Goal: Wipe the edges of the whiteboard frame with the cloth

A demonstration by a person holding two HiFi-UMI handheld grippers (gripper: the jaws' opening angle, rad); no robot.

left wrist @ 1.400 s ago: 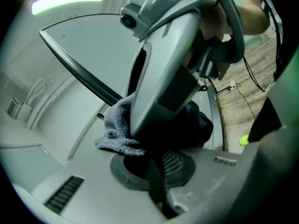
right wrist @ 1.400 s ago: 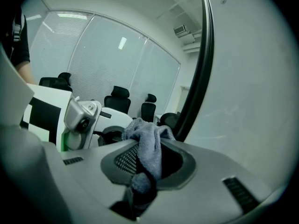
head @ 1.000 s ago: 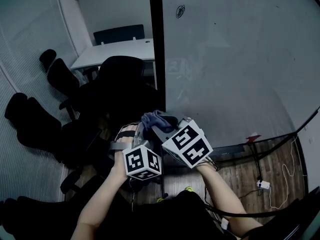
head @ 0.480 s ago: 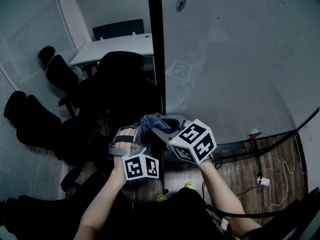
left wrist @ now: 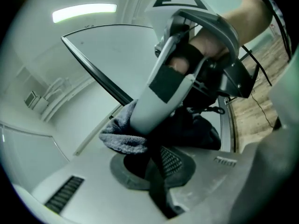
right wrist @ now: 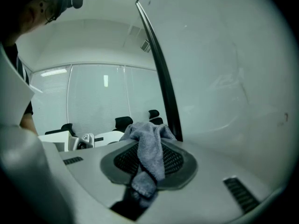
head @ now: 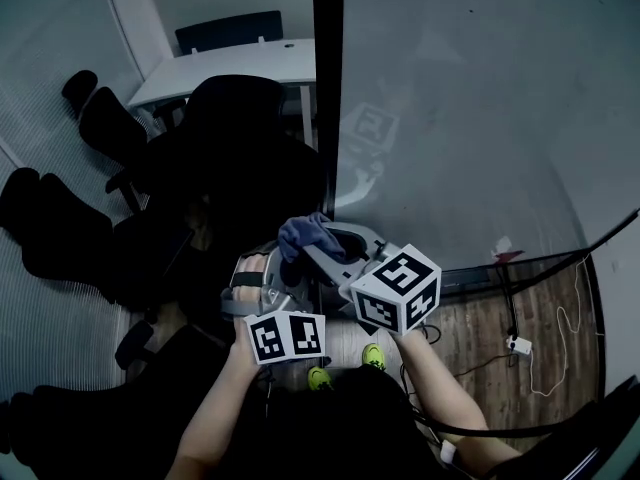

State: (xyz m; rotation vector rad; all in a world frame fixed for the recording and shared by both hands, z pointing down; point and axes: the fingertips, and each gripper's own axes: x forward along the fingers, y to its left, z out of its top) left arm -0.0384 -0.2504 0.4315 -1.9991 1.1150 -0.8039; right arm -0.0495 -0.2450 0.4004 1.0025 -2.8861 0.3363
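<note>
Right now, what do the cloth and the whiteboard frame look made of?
Cloth: blue-grey terry or microfibre, judging by its nubby pile and limp, draping folds. Whiteboard frame: a dark, smooth, matte strip, either painted metal or plastic. The views don't show which.

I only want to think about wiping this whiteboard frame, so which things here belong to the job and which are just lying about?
For the job: cloth, pinched in the right gripper; black whiteboard frame; whiteboard.
Just lying about: office chairs; white desk; cable on the floor.
</note>
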